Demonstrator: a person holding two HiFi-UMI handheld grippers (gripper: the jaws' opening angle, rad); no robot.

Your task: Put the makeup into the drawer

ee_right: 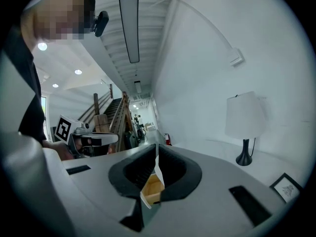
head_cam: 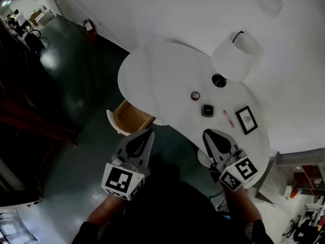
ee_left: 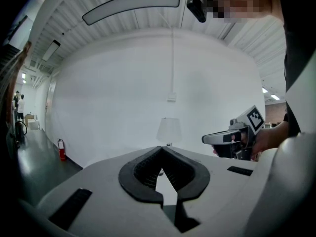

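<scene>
Head view | left tool (head_cam: 150,132), right tool (head_cam: 207,133) both closed, empty | makeup (head_cam: 207,110) near right tool's tip

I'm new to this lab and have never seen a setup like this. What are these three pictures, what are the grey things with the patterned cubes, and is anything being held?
There is no robot here. A person holds a hand-held two-jaw gripper in each hand, and the patterned cubes are part of the grippers.

The downward-looking picture comes from a camera on the person's head. It shows the left gripper and the right gripper in front of a white table. The other two pictures come from cameras riding on each gripper, looking along its jaws. Both pairs of jaws are closed and hold nothing.

On the table are a lamp, a picture frame, a round compact, a square black case and a pink stick. A drawer with a wooden inside stands open.
</scene>
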